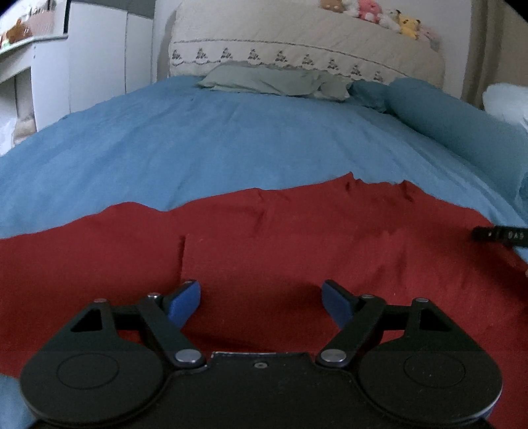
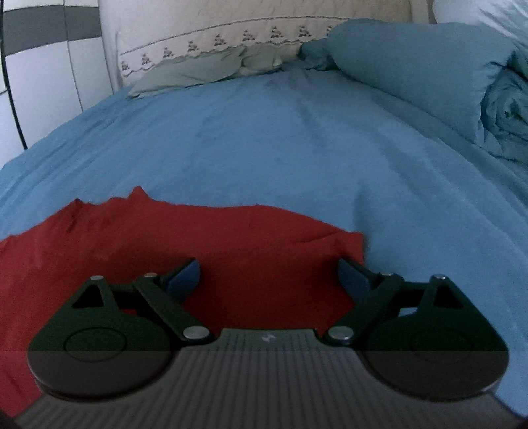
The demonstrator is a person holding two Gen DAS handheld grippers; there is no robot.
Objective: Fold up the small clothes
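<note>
A red garment (image 1: 297,237) lies spread flat on the blue bedsheet (image 1: 204,142). My left gripper (image 1: 260,297) is open, its blue-padded fingers (image 1: 188,297) low over the garment's near part, holding nothing. In the right wrist view the red garment (image 2: 231,237) fills the lower left, its right corner near the right finger. My right gripper (image 2: 269,277) is open over that right part, fingers (image 2: 354,277) wide apart and empty. The right gripper's tip shows at the left view's right edge (image 1: 501,236).
A grey-green folded cloth (image 1: 277,81) lies at the far end by the cream embroidered headboard cover (image 1: 297,43). A blue bolster (image 1: 455,122) and bunched blue duvet (image 2: 505,112) lie on the right. Plush toys (image 1: 379,13) sit on the headboard. White cabinets (image 1: 99,59) stand left.
</note>
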